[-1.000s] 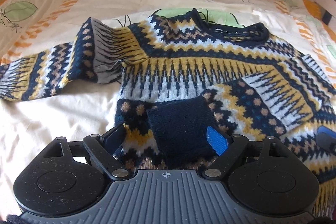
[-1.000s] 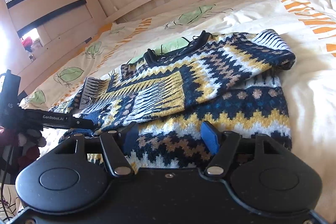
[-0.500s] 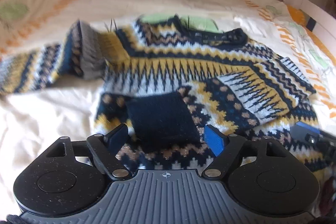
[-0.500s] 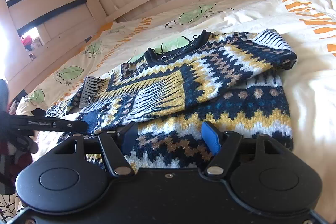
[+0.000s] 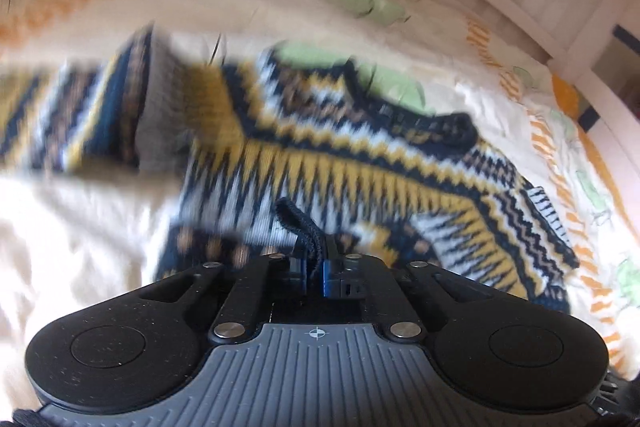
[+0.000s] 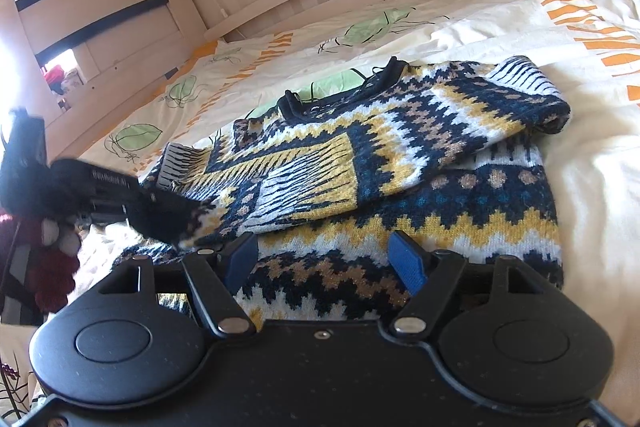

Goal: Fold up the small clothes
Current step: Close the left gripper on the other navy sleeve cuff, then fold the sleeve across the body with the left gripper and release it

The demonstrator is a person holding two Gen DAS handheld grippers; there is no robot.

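Left gripper is pinching the zigzag-knit sweater's navy cuff; right gripper is hovering, jaws spread.

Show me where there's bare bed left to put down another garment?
Bare cream sheet lies right of the navy-and-yellow patterned knit sweater, and more under its outstretched sleeve. The middle is crowded: the left tool pinches the dark cuff, and the right tool hovers open.

Chunky, matt knitted wool on the sweater, dark ribbed cuff pinched ahead of the left gripper. Soft, creased printed cotton on the bedsheet beyond. Matt speckled black plastic, shiny metal rivets on the right gripper.
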